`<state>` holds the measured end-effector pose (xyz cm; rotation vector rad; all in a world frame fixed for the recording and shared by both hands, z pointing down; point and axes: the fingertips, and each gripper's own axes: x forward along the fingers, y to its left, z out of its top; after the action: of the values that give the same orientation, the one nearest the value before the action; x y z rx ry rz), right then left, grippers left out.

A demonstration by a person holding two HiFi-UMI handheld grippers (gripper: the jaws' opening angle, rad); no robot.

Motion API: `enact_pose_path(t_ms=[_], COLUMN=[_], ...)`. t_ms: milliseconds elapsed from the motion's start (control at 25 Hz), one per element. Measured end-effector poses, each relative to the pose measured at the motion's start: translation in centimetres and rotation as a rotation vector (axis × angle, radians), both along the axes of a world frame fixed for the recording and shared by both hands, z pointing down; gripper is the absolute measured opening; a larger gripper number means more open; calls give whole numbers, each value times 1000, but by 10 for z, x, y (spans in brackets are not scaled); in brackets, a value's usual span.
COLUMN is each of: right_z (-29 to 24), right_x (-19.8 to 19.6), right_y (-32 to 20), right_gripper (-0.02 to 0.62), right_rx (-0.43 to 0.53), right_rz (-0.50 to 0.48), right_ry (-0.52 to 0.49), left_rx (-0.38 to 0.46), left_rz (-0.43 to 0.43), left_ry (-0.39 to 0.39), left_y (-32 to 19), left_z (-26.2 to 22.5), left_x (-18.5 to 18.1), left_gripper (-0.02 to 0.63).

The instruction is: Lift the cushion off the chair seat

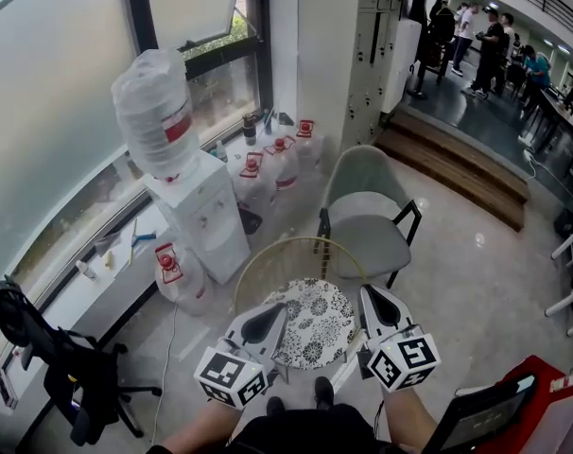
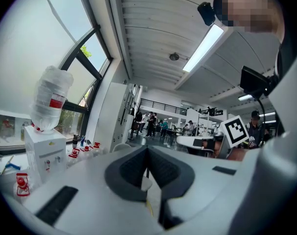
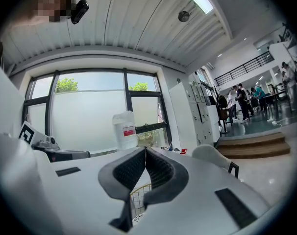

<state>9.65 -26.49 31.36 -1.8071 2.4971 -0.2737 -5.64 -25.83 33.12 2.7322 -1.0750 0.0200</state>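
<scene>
The round white cushion with black flower print lies on the gold wire-backed chair, low in the centre of the head view. The left gripper and right gripper appear over its left and right edges. The jaws of both are pressed together and empty.

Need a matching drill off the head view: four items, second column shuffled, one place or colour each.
1. cushion
2. water dispenser
3. armchair
4. office chair

A. black, lower left of the head view
B. grey, beyond the wire chair
C. white, with a bottle on top
D. floral, on the wire chair's seat

Pairs: 1-D, 2-C, 3-B, 4-A
</scene>
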Motion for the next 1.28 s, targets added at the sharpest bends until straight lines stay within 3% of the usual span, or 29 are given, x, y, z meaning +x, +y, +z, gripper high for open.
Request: enact_pose_path(t_ms=[200, 280, 880, 1280], right_z=[6, 8, 62, 130], right_x=[5, 5, 17, 31], right_y=[-14, -18, -36, -37], right_gripper=[11, 11, 12, 27], right_rx=[-8, -10, -98, -198], right_rz=[1, -6, -25, -9], right_ry=[-14, -16, -9, -29], left_rx=[43, 43, -53, -151], left_rz=[-5, 0, -31, -45], left_ry=[-51, -38, -43, -92], left_y=[-10, -13, -29, -27], left_z=[1, 2, 51, 115], left_x=[5, 7, 16, 24], left_gripper=[8, 8, 8, 8])
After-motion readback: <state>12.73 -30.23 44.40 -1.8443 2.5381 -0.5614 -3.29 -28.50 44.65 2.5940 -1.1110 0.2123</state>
